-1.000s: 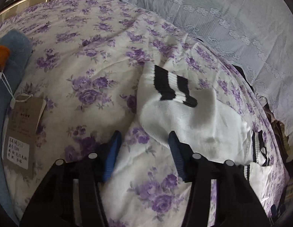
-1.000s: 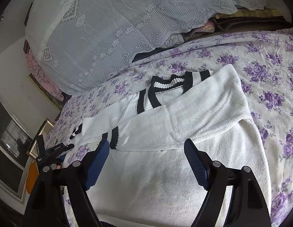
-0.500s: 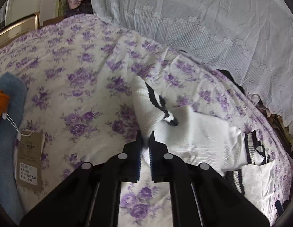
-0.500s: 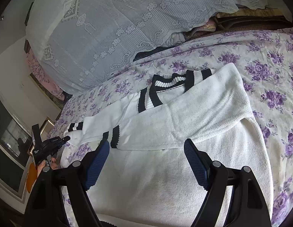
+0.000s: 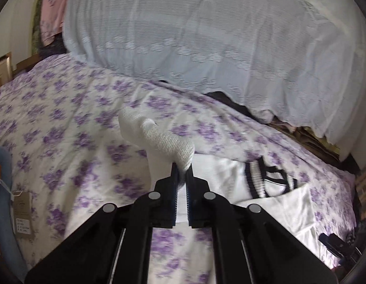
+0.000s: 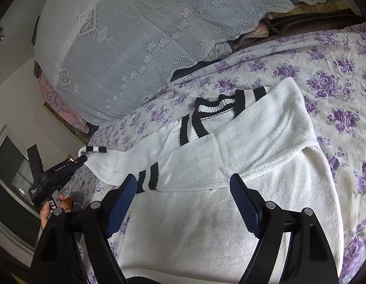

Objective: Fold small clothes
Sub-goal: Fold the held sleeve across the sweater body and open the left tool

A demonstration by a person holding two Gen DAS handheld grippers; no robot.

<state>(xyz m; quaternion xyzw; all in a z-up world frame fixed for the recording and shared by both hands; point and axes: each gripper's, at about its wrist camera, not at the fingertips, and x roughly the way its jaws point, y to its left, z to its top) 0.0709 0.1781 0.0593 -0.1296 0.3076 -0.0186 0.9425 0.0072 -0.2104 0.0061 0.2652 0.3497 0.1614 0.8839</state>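
Observation:
A white knit sweater [image 6: 230, 213] with black stripes at collar and cuffs lies on the floral bedspread [image 6: 336, 71]. One sleeve [image 6: 242, 146] is folded across its chest. My left gripper [image 5: 181, 168] is shut on the other sleeve [image 5: 164, 139] and holds it lifted off the bed; the same gripper shows in the right wrist view [image 6: 84, 158] at the sleeve's striped cuff [image 6: 95, 149]. My right gripper [image 6: 183, 184] is open and empty, hovering over the sweater's body below the folded sleeve. The collar also shows in the left wrist view [image 5: 265, 179].
A white lace cover [image 5: 206, 35] drapes over a pile at the back of the bed. A blue garment [image 5: 3, 189] with an orange piece and a paper tag [image 5: 22, 215] lies at the left edge. Dark fabrics [image 6: 301, 21] lie beyond the bedspread.
My left gripper shut on the sleeve near its cuff and has lifted it up and toward the sweater's body. The right gripper has stayed open in place.

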